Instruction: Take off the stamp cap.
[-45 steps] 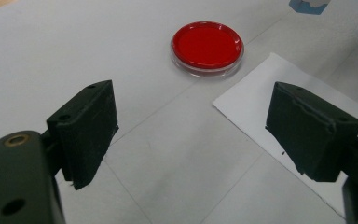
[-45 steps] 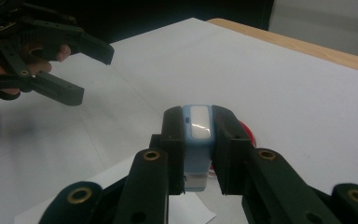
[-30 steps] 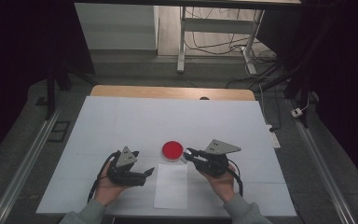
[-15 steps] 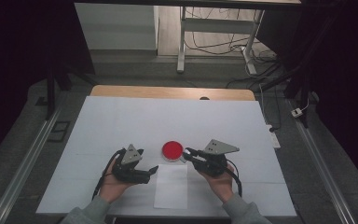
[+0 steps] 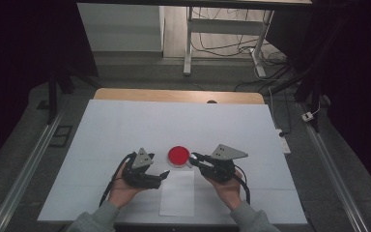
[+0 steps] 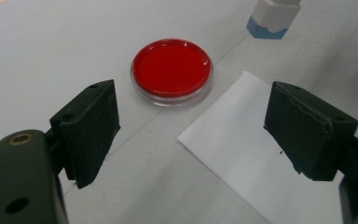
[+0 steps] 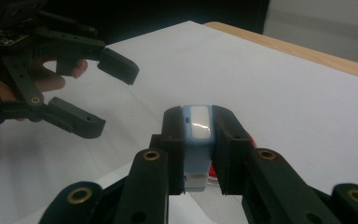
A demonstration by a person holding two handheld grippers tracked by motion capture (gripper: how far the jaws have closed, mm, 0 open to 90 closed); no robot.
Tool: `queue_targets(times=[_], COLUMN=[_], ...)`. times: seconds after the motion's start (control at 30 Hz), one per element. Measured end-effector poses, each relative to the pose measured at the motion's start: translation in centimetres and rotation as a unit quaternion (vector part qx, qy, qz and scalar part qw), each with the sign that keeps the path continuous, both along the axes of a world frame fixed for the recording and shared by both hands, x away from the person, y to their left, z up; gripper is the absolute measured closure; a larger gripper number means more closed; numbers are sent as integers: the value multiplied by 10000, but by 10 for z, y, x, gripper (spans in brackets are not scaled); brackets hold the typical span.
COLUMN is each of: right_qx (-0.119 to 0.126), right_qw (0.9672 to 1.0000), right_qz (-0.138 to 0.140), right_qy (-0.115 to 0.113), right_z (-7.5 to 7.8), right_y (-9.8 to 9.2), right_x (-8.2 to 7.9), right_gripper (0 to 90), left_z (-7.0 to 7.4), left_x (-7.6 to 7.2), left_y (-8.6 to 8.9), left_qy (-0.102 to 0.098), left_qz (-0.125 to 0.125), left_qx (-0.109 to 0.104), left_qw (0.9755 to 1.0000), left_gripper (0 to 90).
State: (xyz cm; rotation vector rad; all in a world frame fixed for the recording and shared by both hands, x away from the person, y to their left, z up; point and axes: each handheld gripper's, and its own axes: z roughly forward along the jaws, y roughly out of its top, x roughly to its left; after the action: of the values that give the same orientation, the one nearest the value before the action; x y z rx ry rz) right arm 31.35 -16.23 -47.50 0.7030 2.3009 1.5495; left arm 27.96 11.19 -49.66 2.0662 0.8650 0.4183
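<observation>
1. Left gripper (image 5: 163,175): now nearer the white paper sheet (image 5: 178,193), jaw tips at its left edge.
2. Left hand (image 5: 121,186): shifted slightly toward the red dish (image 5: 179,155).

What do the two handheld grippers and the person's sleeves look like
Both the left gripper and the right gripper are black, with two blocky jaws on linkage arms pinned by brass-coloured rivets. Each carries a grey three-cornered plate on top and trails a black cable. The sleeves are grey-green.

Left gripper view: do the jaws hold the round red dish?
No, the left gripper is open, and the round red dish lies beyond it.
</observation>
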Motion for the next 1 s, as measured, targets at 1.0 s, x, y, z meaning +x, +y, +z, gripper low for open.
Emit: queue_targets(times=[1.0], right_qx=[170], right_qw=[9998], right_qz=[-69], right_qy=[-19], right_z=[1], right_y=[4], right_x=[-1], right_gripper=[751], left_z=[-1], left_x=[8], left_y=[-39], left_qy=[-65], left_qz=[-231], left_qx=[110], left_qw=[9997], left_gripper=[193])
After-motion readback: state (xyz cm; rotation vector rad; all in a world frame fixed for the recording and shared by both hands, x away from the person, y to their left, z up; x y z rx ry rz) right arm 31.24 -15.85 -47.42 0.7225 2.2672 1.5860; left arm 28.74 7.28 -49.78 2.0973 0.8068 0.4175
